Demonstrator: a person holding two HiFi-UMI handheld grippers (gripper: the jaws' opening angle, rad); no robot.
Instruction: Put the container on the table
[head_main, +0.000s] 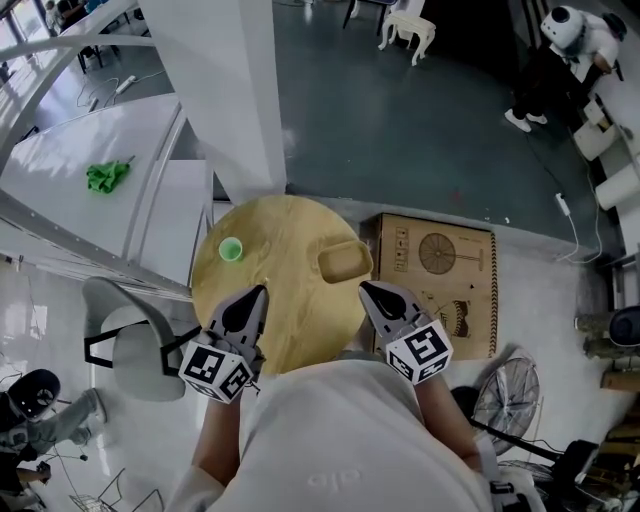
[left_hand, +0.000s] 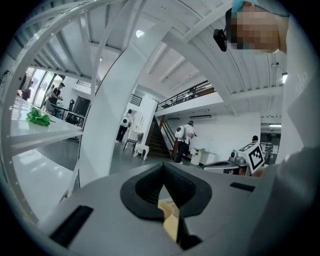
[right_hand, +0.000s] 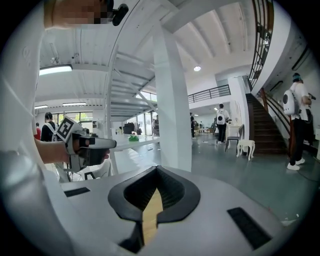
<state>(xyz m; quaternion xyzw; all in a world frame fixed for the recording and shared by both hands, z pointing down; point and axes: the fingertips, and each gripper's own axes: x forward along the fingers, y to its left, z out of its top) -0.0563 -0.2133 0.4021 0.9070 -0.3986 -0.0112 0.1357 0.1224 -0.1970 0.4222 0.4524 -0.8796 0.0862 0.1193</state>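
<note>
The wooden container (head_main: 345, 262), a shallow rounded-rectangular dish, sits on the right part of the round wooden table (head_main: 285, 300), at the centre of the head view. It lies just above and a little left of the right gripper (head_main: 368, 289), apart from it, and well right of the left gripper (head_main: 258, 293). Neither gripper holds anything. Both have their jaws closed together, tips pointing up the frame over the table's lower edge. In each gripper view only a thin sliver of wood colour shows below the meeting tips, and whether it is table or container cannot be told.

A small green cup (head_main: 231, 249) stands on the table's left part. A flat cardboard box (head_main: 437, 270) printed with a fan lies right of the table. A white column (head_main: 225, 100) rises above it, and a green cloth (head_main: 108, 176) lies on a white table at upper left. A white chair (head_main: 130, 340) is at lower left and a floor fan (head_main: 505, 390) at lower right. The person's white shirt (head_main: 340, 440) covers the table's near edge.
</note>
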